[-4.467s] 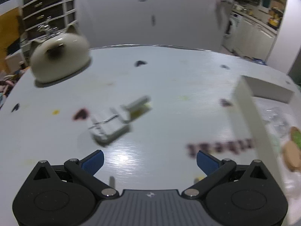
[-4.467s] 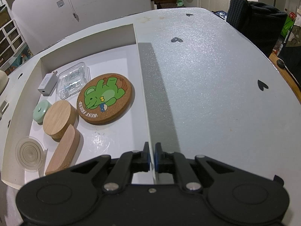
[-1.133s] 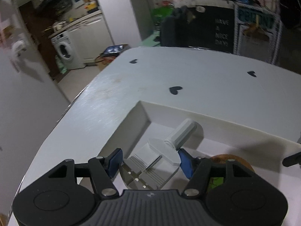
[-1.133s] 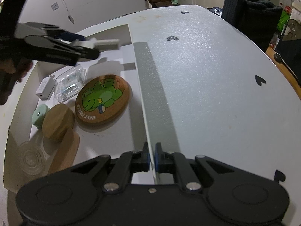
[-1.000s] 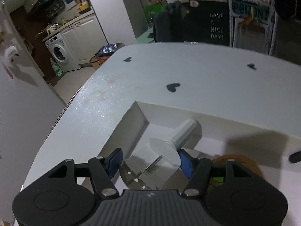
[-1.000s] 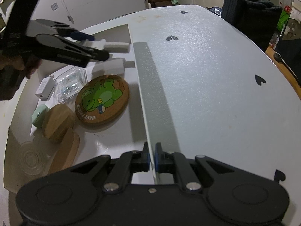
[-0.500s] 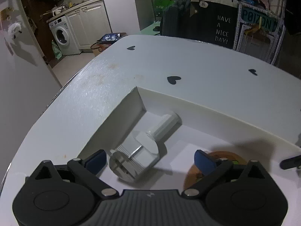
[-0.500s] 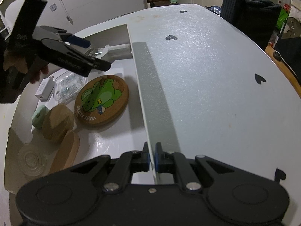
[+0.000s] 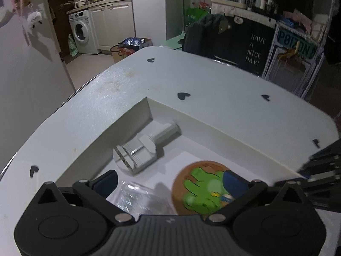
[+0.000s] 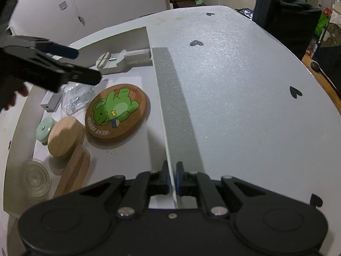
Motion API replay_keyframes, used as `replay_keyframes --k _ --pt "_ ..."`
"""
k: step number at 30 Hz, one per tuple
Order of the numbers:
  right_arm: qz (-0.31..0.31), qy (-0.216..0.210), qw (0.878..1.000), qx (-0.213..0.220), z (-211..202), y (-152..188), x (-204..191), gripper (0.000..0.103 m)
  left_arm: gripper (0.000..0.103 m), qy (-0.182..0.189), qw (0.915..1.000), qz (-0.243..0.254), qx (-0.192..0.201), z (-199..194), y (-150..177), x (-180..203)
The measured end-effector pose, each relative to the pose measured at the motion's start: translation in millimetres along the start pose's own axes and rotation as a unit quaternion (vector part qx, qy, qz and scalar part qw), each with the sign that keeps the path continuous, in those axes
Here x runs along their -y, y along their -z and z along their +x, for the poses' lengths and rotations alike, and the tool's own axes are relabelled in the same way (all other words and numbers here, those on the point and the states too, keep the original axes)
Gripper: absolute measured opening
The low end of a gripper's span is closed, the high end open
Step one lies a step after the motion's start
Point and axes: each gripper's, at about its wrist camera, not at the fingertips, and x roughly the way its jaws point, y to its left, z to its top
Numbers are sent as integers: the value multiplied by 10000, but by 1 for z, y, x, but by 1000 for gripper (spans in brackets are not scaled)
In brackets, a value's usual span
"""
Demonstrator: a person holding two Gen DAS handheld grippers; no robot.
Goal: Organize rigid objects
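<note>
While the right gripper (image 10: 171, 180) is clamped on the box (image 10: 158, 98) wall, the left gripper (image 9: 170, 181), jaws just spread, is held above the gray tool (image 9: 147, 149) in the box's far corner.

A white bench (image 9: 223, 89) carries small black heart stickers (image 9: 183, 95). Beyond its far left corner stands a washing machine (image 9: 80, 34) under a counter with white cupboards (image 9: 111, 24). A dark garment (image 9: 204, 35) hangs over a chair behind the bench's far edge, beside a black sign (image 9: 254, 51) reading "HAVE A NICE DAY!".
</note>
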Motion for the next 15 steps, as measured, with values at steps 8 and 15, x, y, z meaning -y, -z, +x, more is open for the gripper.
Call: replay_keyframes --k 8,15 --pt "-164 -46 9999 8 0 0 0 6 103 -83 9982 -558 184 -51 23 22" --pt "-330 -101 9994 12 0 0 0 5 103 -339 9906 -1204 546 -96 50 38"
